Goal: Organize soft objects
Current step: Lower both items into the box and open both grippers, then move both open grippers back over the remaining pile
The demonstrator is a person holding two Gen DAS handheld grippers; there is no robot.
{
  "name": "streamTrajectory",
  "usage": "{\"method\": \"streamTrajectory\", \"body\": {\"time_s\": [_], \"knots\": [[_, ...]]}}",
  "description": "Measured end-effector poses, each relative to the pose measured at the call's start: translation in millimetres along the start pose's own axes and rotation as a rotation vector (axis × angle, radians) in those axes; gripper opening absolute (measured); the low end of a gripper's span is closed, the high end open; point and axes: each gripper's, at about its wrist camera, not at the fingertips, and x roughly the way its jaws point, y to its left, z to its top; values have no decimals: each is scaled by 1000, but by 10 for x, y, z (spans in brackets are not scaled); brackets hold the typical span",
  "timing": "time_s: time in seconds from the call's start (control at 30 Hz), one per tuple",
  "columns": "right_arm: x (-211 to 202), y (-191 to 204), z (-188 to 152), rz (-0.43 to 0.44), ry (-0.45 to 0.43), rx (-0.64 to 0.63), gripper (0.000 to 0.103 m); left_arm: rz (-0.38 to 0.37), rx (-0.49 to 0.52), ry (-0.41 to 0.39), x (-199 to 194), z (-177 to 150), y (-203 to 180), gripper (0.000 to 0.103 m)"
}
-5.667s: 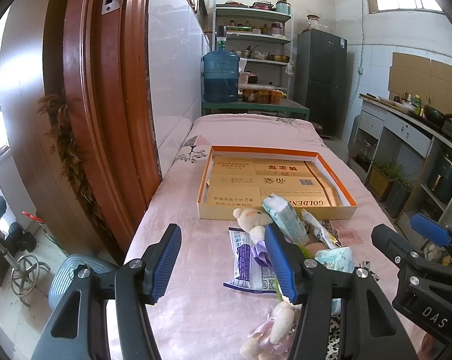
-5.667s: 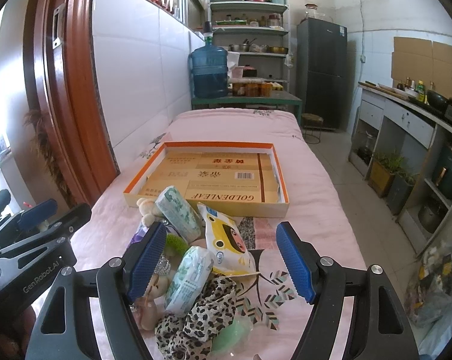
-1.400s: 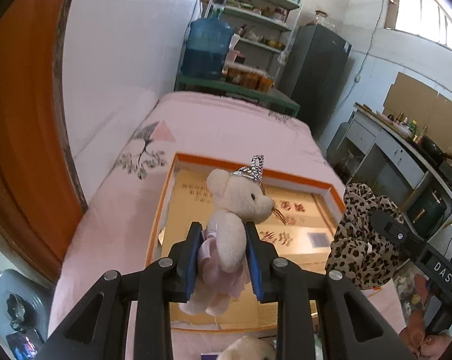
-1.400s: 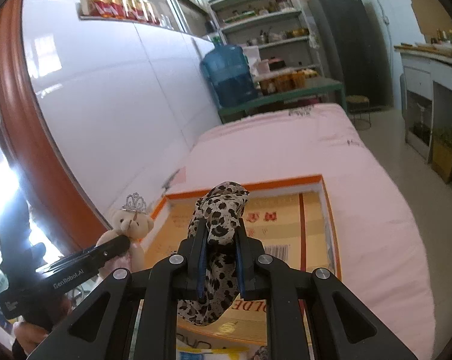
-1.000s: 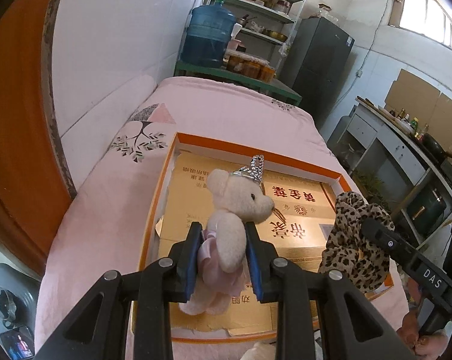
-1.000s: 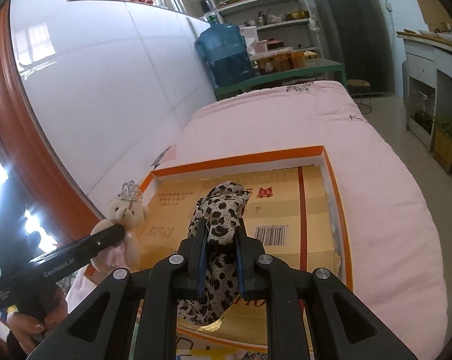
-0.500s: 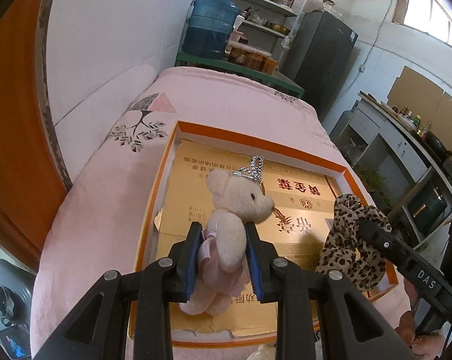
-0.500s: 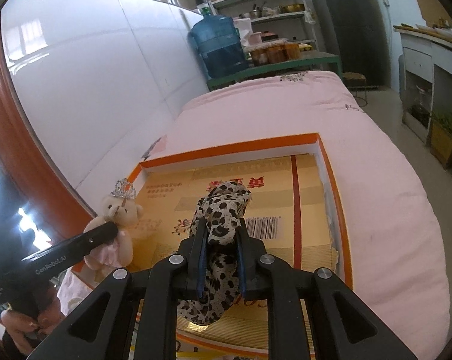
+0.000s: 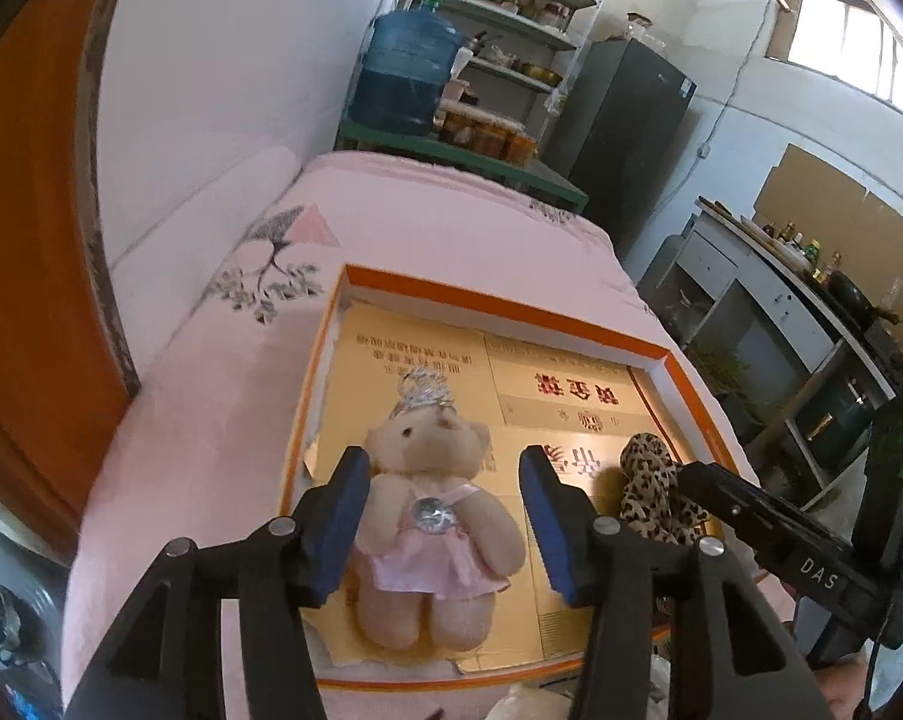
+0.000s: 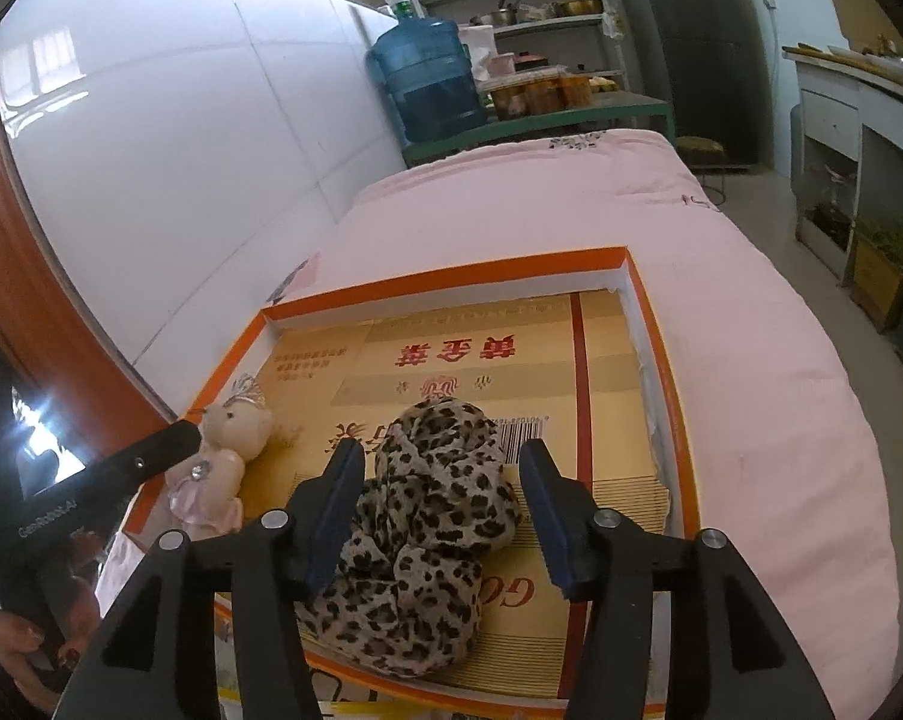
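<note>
Teddy bear (image 9: 430, 510) between opening left claw (image 9: 445, 519), unpinched; leopard cloth (image 10: 427, 516) between opening right claw (image 10: 442, 513); "DAS", "GenRobot.AI" on claws.

Ahead of the fingers (image 9: 349, 510), the far half of the orange-rimmed box (image 9: 499, 315) lies bare, bounded by its low walls. Between the left fingers the way is blocked by the teddy bear (image 9: 433, 516); between the right fingers (image 10: 340, 510), by the leopard-print cloth (image 10: 433, 516). Beyond the box, the pink bed (image 10: 571, 210) is left open.

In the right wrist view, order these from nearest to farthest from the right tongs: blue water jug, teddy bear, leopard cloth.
1. leopard cloth, between the opening right tongs, in the tray.
2. teddy bear, left, near the tray's edge.
3. blue water jug, far back by the shelves.
</note>
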Motion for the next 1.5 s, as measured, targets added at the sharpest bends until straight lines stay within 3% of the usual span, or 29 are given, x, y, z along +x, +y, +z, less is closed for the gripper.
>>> {"method": "streamTrajectory", "body": {"time_s": [0.17,0.33,0.43,0.73,0.93,1.2,1.5], "knots": [[-18,-5,-16,1,-4,4,56,19,43,-40,-98,2,-57,53],[-34,-12,-15,3,-13,8,56,-10,61,-32,-161,-13,-120,53],[-77,-20,-21,7,-26,11,56,-14,53,-66,-254,-15,-140,58],[-260,6,-25,24,-70,10,56,-22,82,-145,-570,-5,-215,58],[-484,133,16,32,-112,-10,56,-113,86,-210,-769,-27,-260,58],[-869,409,-110,-16,-144,-78,56,-71,109,-247,-912,-53,-315,58],[-1224,564,-463,-92,-135,-91,56,-26,133,-223,-973,-103,-383,58]]}}
